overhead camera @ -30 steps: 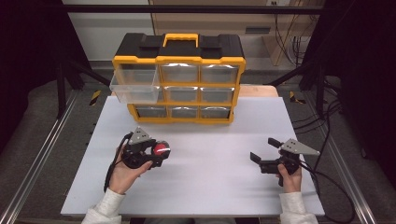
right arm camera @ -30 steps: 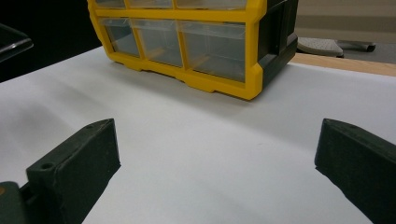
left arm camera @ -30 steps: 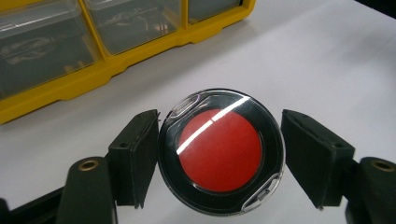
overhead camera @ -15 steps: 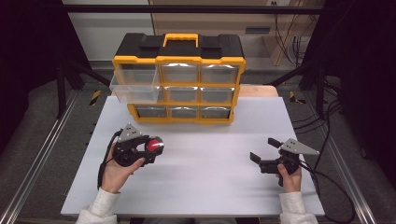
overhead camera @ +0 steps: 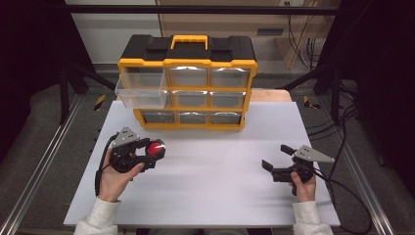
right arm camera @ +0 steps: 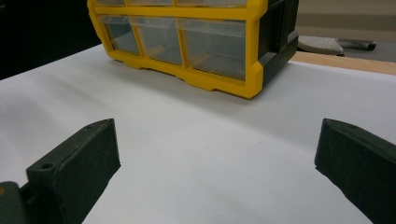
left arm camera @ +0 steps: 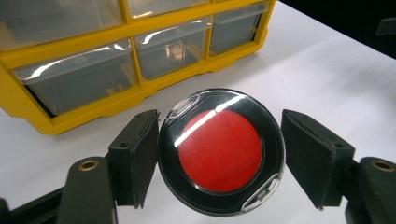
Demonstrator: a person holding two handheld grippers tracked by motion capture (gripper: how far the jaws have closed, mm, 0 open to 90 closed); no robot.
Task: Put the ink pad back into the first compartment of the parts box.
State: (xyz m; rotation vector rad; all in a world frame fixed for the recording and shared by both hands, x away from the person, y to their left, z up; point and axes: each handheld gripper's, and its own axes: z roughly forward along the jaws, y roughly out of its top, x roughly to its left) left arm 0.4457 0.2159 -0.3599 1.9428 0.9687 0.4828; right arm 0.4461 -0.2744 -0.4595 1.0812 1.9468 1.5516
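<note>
Two black tongs work over the smooth white table (overhead camera: 205,196). The left tongs (left arm camera: 219,156) clamp a round, glossy puck (left arm camera: 220,151), red inside a clear-lidded black rim, held just before the yellow plastic cabinet (overhead camera: 188,88). The right tongs (right arm camera: 215,163) stand apart, empty.

Left gripper (overhead camera: 155,151), clamped on the round red-centred disc (overhead camera: 156,148), now sits farther toward the yellow drawer cabinet (overhead camera: 188,88) than in the two earlier high views, and it is turned: its grey plate now lies at the far left end and the disc points right and toward the cabinet. The disc rides with it, clear of the white tabletop (overhead camera: 215,191). The left hand (overhead camera: 113,177) follows, its wrist angled more inward than before.
</note>
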